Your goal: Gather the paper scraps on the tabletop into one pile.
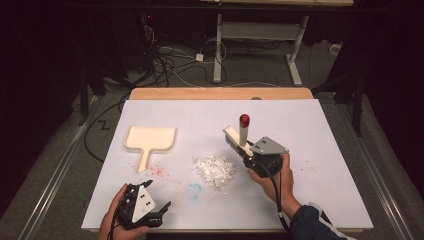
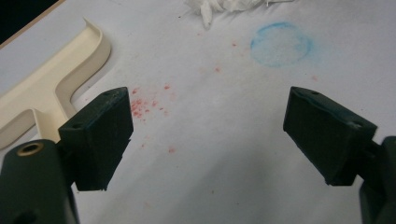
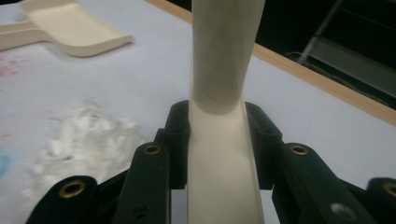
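No readable writing, label or brand anywhere on the tools or the sheet. Nearest, at the table's front edge: left gripper (image 1: 161,209), matte black plastic with a pale three-cornered plate on top, jaws spread wide over bare sheet with nothing between them; blocky square pads (image 2: 100,137) seen in the left gripper view. Just ahead, a faint blue ring (image 2: 280,44) and a scatter of red specks (image 2: 144,106) staining the white table cover (image 1: 310,130). Mid-table: loose heap of white shredded scraps (image 1: 215,169), crumpled and flaky. Just right of the heap, right gripper (image 1: 246,152), black with a grey plate, clamped on the smooth cream handle of a hand brush (image 1: 239,136); handle slim and rounded, red knob at its upper end, bristle head raised beside the scraps. Farther left: cream plastic dustpan (image 1: 149,140), flat, shallow, raised rim and short stem handle, lying apart from the heap. Beyond, a strip of bare wooden table edge (image 1: 220,93)
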Tool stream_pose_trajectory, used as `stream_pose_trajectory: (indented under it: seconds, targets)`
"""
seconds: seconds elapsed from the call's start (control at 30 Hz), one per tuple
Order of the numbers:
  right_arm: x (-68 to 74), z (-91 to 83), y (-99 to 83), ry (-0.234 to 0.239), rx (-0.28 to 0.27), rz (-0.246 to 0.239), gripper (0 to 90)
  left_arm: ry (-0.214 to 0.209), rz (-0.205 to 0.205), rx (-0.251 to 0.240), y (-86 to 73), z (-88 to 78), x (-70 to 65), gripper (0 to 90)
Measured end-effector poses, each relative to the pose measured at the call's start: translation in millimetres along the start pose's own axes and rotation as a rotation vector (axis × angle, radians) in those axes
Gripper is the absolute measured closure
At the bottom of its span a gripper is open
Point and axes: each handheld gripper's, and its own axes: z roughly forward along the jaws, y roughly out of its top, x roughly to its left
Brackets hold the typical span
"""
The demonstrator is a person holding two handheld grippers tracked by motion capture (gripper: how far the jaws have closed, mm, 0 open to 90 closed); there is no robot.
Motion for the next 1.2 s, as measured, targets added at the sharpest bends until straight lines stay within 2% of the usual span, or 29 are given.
stream_pose_trajectory:
  seconds: [0.07, 0.17, 0.27, 0.3, 0.4, 0.7, 0.83, 0.9, 1.0, 1.1, 1.2]
  targets:
    - [-7.7, 5.0, -3.3, -0.036, 0.011, 0.015, 67.8, -0.004, 0.002, 0.001, 0.2, 0.6, -0.4, 15.1]
    - [-11.6, 16.5, -7.2, -0.080, 0.034, -0.003, 67.8, -0.006, 0.003, 0.004, 0.6, 1.7, -0.5, 15.1]
    - [-7.4, 29.5, -8.7, -0.051, 0.069, -0.009, 67.8, -0.008, 0.005, 0.003, 0.9, 1.8, -0.8, 15.1]
    - [-4.8, 31.5, -8.8, -0.028, 0.067, -0.003, 67.8, -0.009, 0.004, 0.003, 0.8, 1.8, -0.6, 15.1]
    - [8.2, 33.0, -6.7, -0.003, 0.077, -0.033, 67.7, -0.009, -0.001, 0.004, -0.1, 2.0, 0.4, 15.1]
    - [56.5, 28.6, 4.4, 0.105, 0.055, -0.017, 67.7, -0.011, 0.004, 0.004, 1.0, 2.1, -0.5, 15.1]
    - [70.5, 33.2, 9.1, 0.111, 0.048, -0.006, 67.7, -0.016, 0.003, 0.002, 0.7, 1.7, -0.4, 15.1]
    - [75.7, 34.1, 10.2, 0.095, 0.043, -0.037, 67.7, -0.016, 0.002, 0.000, 0.4, 1.5, -0.2, 15.1]
    - [71.1, 33.6, 12.1, 0.081, 0.047, -0.062, 67.7, -0.013, -0.001, 0.000, -0.3, 0.8, 0.4, 15.1]
    - [56.3, 28.8, 11.5, 0.077, 0.040, -0.043, 67.7, -0.009, -0.004, 0.001, -0.6, 0.0, 1.0, 15.1]
    - [38.8, 16.8, 9.8, 0.093, 0.014, -0.030, 67.7, -0.007, -0.004, 0.000, -0.2, -0.2, 0.4, 15.1]
